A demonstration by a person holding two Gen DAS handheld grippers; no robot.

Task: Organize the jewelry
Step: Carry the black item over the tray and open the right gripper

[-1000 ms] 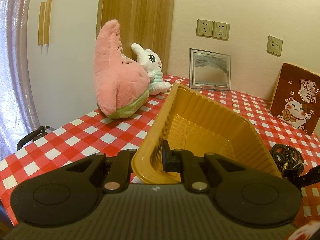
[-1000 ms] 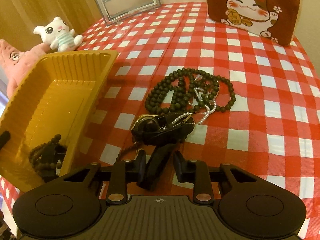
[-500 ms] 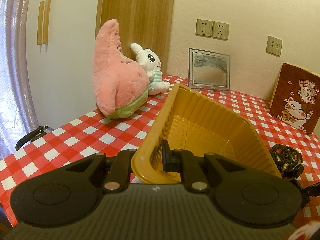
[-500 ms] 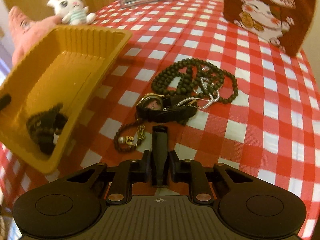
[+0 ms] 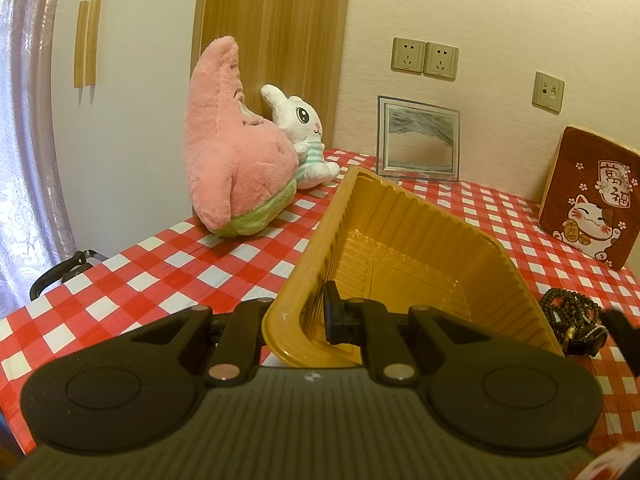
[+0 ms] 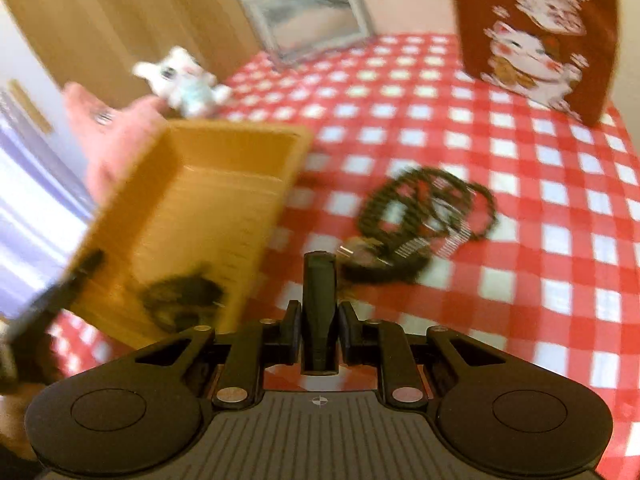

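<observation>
My left gripper (image 5: pixel 316 312) is shut on the near wall of a yellow plastic tray (image 5: pixel 404 232) and holds it tilted above the red checked tablecloth. The tray also shows in the blurred right wrist view (image 6: pixel 200 216), with a dark beaded piece (image 6: pixel 180 296) lying in its near end. My right gripper (image 6: pixel 319 276) is shut, its fingers pressed together, with nothing seen between them. Just beyond it lie a dark bead necklace (image 6: pixel 436 200), a pearl strand and a black watch (image 6: pixel 380 264) on the cloth. The same pile shows in the left wrist view (image 5: pixel 572 316).
A pink star plush (image 5: pixel 232 168) and a white bunny plush (image 5: pixel 304 140) stand at the back left. A framed picture (image 5: pixel 418 140) leans on the wall. A brown lucky-cat box (image 5: pixel 588 200) stands at the back right. The table's left edge is close.
My right gripper has closed, then lifted and swung left towards the tray; its view is now blurred. A small brown bracelet seen half a second ago is no longer visible. The left gripper and tray barely moved.
</observation>
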